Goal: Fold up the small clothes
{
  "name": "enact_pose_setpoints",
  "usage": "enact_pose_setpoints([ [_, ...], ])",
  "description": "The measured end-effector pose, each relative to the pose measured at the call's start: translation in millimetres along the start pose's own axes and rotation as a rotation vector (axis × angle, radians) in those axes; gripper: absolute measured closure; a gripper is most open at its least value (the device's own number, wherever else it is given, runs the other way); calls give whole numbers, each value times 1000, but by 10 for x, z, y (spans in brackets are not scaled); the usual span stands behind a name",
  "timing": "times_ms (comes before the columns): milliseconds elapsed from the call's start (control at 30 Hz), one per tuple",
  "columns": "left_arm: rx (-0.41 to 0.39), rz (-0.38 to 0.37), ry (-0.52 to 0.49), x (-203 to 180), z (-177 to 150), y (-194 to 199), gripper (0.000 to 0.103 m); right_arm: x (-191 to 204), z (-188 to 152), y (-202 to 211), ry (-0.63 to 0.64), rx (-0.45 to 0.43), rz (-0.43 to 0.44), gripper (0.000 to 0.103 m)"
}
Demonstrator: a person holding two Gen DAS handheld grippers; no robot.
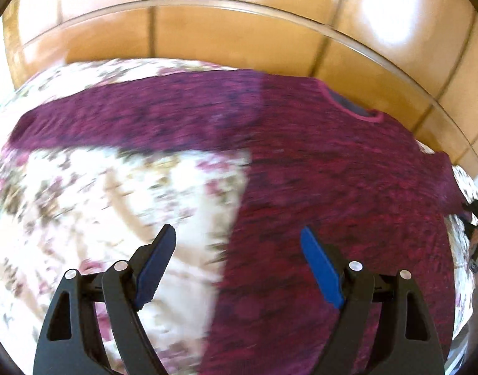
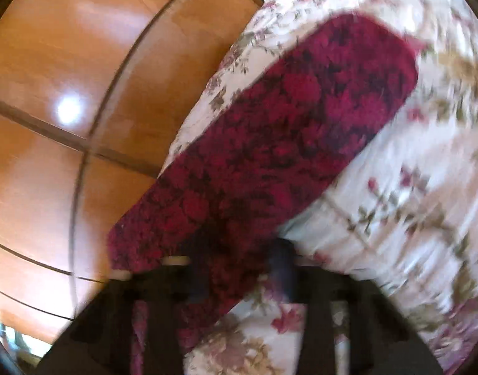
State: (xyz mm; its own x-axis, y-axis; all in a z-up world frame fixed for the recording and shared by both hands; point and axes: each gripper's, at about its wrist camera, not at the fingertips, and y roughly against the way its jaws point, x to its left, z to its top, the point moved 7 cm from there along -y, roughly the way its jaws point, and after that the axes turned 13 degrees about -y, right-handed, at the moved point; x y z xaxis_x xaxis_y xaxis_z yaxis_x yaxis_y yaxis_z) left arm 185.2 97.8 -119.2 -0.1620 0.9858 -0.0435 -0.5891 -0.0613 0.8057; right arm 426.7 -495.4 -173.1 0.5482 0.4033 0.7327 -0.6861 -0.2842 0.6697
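Left tongs (image 1: 239,243) apart, nothing between them, hovering over the maroon sweater (image 1: 317,162). Right tongs (image 2: 239,275) blurred, apparently clamped on its sleeve (image 2: 270,131). Sweater lies spread flat on the floral bedspread (image 1: 98,203); wooden headboard (image 1: 207,31) behind.

We record the sweater (image 1: 317,162) as a mottled magenta-and-burgundy knit flecked with near-black, with a brighter pink band edging the neckline (image 1: 354,111) and a dull blue-grey inside it; in the right wrist view its sleeve (image 2: 270,143) reads deeper crimson with black blotches. The bedspread (image 1: 92,193) under it is cream-white, printed with pink-to-maroon roses and olive-brown leaves, blurred in both views. We note the wooden panels (image 1: 207,34) behind as glossy orange-brown with darker seams and white glare spots, and the left gripper (image 1: 239,264) as matte black with blue pads (image 1: 321,268) and silver pins.
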Motion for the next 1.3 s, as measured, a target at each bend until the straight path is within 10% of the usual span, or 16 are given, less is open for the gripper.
enact_pose_setpoints([
  [167,17,11,47,291,-186,132,22,54,64,662,194,-259,-151,90],
  [300,46,13,25,358,-354,217,22,-329,-210,461,278,-186,-354,88],
  [367,60,1,16,365,-429,257,22,-431,-272,445,253,-174,-332,84],
  [500,92,-77,25,355,-654,337,22,-356,-394,668,212,-138,-244,29],
  [733,93,-250,108,324,-1011,475,22,-99,-1518,976,410,164,-74,23],
  [867,74,-346,137,277,-1110,548,22,-74,-2480,1210,495,401,35,23],
  [1000,67,-389,123,195,-1209,539,39,-209,-3154,1353,664,512,-42,36],
  [1167,58,-448,56,14,-1236,583,88,-348,-3351,1459,755,479,-111,77],
  [1300,28,-444,7,18,-1151,680,93,-230,-3356,1622,782,452,-84,84],
])
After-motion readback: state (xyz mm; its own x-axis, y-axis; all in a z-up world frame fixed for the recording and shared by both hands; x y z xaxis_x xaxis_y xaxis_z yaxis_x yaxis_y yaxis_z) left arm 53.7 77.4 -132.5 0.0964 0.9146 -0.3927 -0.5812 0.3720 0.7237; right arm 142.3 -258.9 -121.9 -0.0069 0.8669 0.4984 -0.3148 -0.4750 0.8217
